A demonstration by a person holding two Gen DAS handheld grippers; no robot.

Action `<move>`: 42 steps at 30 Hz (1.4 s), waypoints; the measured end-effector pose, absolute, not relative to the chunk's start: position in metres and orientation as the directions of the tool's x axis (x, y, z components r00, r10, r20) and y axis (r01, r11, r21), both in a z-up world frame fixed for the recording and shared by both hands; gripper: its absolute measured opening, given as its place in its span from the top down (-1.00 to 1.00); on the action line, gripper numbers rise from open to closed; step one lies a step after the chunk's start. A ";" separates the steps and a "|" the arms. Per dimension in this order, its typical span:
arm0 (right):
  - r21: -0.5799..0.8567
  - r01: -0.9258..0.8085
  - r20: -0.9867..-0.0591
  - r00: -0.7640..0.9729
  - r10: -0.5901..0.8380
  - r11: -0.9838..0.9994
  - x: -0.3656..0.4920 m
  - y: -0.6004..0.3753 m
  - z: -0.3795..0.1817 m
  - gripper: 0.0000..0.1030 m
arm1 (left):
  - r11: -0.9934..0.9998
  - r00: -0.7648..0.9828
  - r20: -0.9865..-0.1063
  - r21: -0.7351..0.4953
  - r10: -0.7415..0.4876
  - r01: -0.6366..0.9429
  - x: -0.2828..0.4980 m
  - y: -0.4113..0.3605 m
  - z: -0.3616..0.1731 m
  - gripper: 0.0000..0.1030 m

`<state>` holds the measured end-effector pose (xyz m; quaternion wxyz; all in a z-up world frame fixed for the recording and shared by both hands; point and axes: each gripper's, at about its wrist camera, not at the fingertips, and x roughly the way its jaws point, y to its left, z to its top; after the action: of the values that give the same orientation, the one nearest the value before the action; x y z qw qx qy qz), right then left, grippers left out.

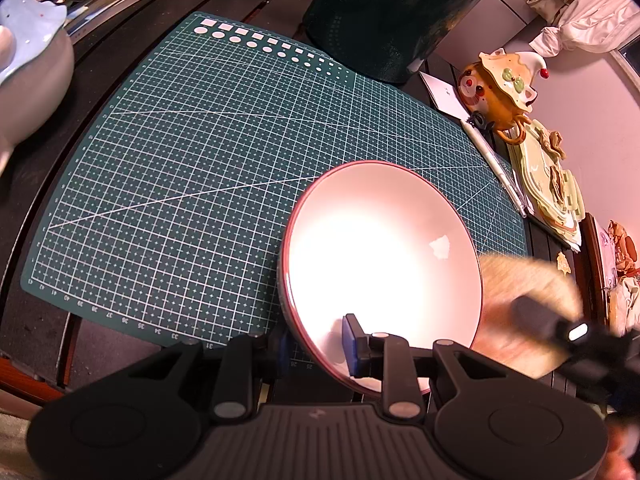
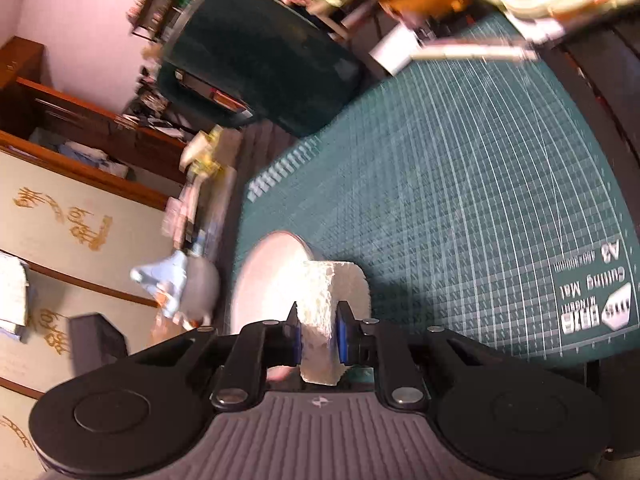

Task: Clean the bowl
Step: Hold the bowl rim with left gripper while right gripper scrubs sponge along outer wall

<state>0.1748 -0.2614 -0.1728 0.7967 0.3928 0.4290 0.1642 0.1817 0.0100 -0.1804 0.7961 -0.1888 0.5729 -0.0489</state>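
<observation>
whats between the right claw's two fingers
A white sponge is pinched between the right claw's blue pads, seen in the right wrist view; the bowl sits just beyond it.

White bowl [image 1: 380,256], red-rimmed, tilted over green cutting mat [image 1: 192,168], rim clamped by left gripper [image 1: 316,344]; blurred right gripper [image 1: 560,328] beside.

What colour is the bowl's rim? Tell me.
Dark red, around a white inside, on the bowl; clearest in the left wrist view.

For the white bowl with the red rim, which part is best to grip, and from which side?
Grip the thin rim of the bowl at its near edge, one finger inside and one outside, as the left gripper does. The bowl is tilted up on edge, so the wide curved wall offers no other hold.
</observation>
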 end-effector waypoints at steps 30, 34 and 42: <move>0.801 0.140 -0.548 0.565 0.617 0.583 0.174 -0.267 -0.187 0.68 | 0.911 0.308 -0.897 -0.378 -0.316 -0.166 0.183 0.012 -0.180 0.51; 0.800 0.142 -0.551 0.559 0.620 0.583 0.175 -0.267 -0.188 0.68 | 0.906 0.268 -0.900 -0.393 -0.344 -0.157 0.182 0.012 -0.177 0.49; 0.800 0.140 -0.550 0.557 0.622 0.583 0.177 -0.268 -0.190 0.67 | 0.904 0.290 -0.902 -0.382 -0.320 -0.190 0.176 0.008 -0.174 0.46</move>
<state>0.1766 -0.2682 -0.1895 0.7710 0.4290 0.4440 0.1563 0.1759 0.0082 -0.1736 0.7740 -0.2145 0.5942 -0.0418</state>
